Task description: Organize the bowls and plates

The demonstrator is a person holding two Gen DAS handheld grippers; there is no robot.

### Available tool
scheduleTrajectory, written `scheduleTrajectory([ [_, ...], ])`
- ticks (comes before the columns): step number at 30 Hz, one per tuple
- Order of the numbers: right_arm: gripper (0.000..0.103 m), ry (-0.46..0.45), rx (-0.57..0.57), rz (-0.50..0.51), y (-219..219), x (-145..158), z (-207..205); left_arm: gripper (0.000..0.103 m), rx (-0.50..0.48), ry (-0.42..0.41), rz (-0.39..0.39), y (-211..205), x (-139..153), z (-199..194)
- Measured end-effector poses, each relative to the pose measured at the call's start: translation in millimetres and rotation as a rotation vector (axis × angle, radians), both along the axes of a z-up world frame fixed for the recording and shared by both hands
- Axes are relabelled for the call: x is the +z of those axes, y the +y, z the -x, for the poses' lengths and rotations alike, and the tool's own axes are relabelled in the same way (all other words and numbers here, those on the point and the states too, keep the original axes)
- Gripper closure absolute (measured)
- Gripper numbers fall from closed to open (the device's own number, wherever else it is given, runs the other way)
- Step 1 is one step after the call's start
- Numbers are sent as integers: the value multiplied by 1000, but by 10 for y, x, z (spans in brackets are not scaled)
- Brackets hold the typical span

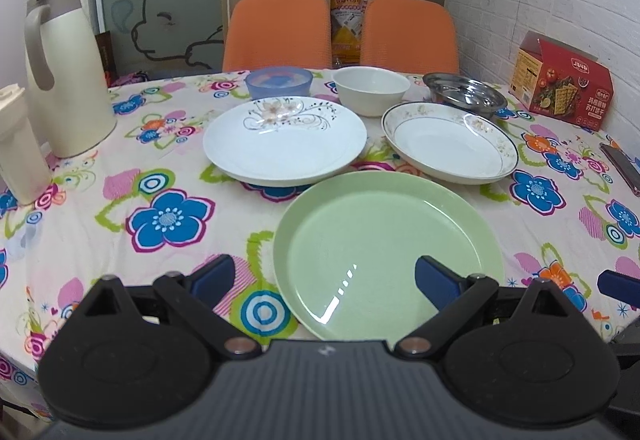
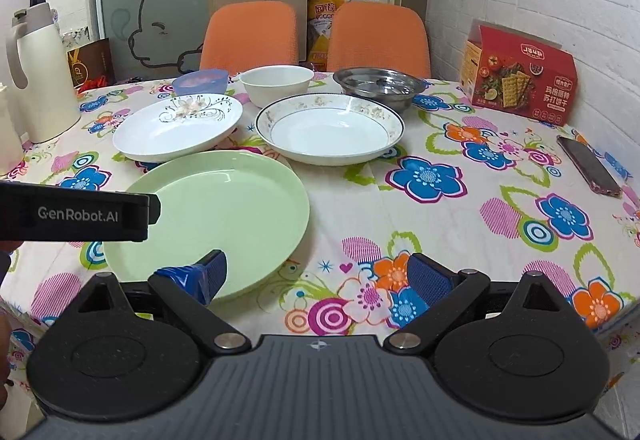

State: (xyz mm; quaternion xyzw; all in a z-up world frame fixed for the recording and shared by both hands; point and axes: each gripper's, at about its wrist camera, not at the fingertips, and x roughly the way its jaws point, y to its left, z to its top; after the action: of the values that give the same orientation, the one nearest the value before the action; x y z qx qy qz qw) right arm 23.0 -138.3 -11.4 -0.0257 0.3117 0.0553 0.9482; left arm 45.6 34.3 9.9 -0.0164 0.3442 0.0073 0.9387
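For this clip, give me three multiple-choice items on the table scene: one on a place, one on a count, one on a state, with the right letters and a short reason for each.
1. Where does the green plate lie?
A. nearest the tongs, in front of the other dishes
B. on an orange chair
C. inside the steel bowl

2. How many bowls stand in the back row?
A. one
B. three
C. five

3. How are the left tongs and right tongs?
A. both shut on a plate
B. both open, holding nothing
C. one shut on a cup

Answers: 1 A, it is the closest dish in both views. 2 B, the blue bowl, white bowl and steel bowl. 3 B, the fingers stand wide apart with nothing between.
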Motion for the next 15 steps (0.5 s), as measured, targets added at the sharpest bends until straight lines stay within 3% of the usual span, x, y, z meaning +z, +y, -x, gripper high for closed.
scheduleTrajectory([
  [7,19,15,57,35,51,14,-261,7,18,29,-11,193,30,-154],
  [15,19,88,81,33,96,-147,-688,7,-18,124,50,463,-155,-448],
])
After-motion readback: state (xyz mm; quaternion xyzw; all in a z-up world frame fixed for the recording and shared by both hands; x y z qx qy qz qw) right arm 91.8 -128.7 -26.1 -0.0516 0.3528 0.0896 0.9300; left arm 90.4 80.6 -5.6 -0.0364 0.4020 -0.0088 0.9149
